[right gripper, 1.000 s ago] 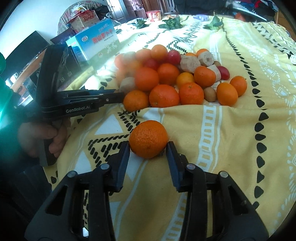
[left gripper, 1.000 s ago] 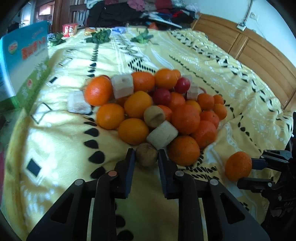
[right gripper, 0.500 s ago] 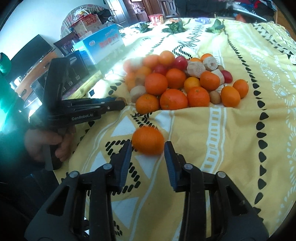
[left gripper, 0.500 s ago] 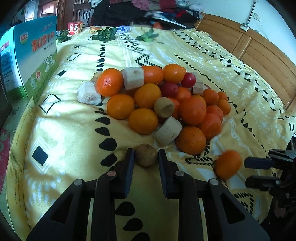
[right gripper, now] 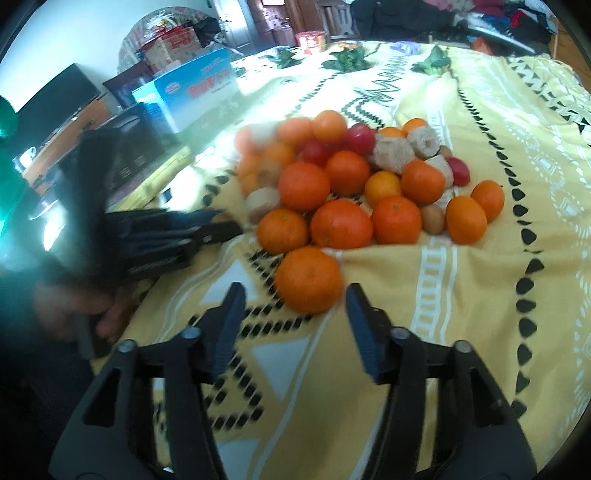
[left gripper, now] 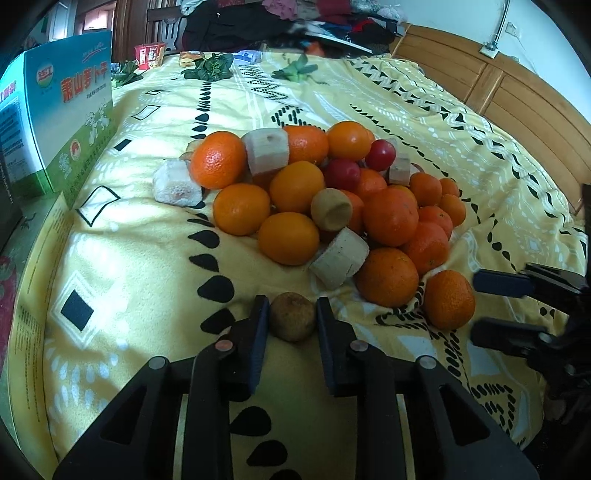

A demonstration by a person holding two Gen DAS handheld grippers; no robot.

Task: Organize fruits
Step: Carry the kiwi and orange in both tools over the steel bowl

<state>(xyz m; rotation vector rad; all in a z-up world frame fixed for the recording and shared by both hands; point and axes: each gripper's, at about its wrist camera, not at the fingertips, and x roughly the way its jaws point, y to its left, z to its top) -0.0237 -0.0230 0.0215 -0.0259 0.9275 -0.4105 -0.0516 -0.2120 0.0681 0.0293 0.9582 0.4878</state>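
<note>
On the yellow blanket (left gripper: 147,266), the left gripper (left gripper: 291,325) clamps 1 small brown fruit (left gripper: 292,316) near the pile (left gripper: 332,199), while at right the right gripper (right gripper: 291,314), jaws spread, stands behind 1 loose orange (right gripper: 308,279); sorting seems underway, calling next for a separate spot.

You work in home bedroom: bed with yellow blanket (left gripper: 332,96), wooden headboard (left gripper: 517,96), clothes pile (left gripper: 295,18) behind.

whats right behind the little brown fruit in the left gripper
Behind the brown fruit, held between the left gripper fingers, lies a pale cut chunk, then the orange pile. The blanket directly beneath the fruit is hidden.
</note>
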